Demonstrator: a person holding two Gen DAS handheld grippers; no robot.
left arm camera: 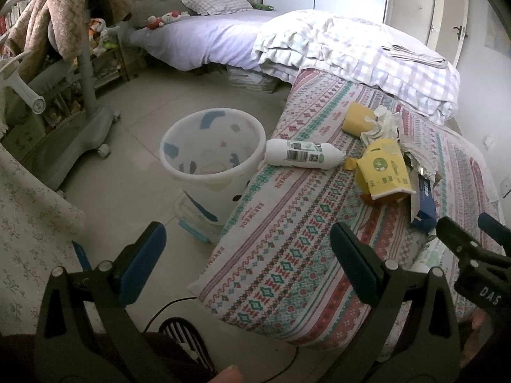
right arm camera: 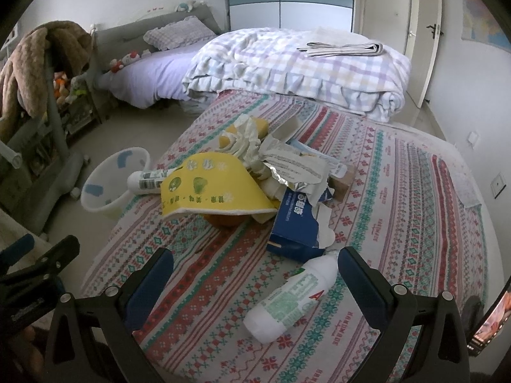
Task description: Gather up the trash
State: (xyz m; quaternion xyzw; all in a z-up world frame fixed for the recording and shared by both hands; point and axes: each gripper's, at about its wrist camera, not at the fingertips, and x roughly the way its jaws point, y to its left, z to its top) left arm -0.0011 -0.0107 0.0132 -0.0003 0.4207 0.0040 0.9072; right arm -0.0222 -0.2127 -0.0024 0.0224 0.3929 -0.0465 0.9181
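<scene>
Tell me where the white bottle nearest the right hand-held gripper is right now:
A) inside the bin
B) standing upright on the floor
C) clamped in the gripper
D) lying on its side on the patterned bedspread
D: the white bottle lies on its side on the patterned bedspread, just ahead of the open right hand-held gripper, which holds nothing; the bin stands on the floor beyond the bed edge.

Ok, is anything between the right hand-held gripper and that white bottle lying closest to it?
Nothing visible. The right hand-held gripper is open, and the white bottle lies on the patterned bedspread between its fingers; the blue box sits beyond it.
</scene>
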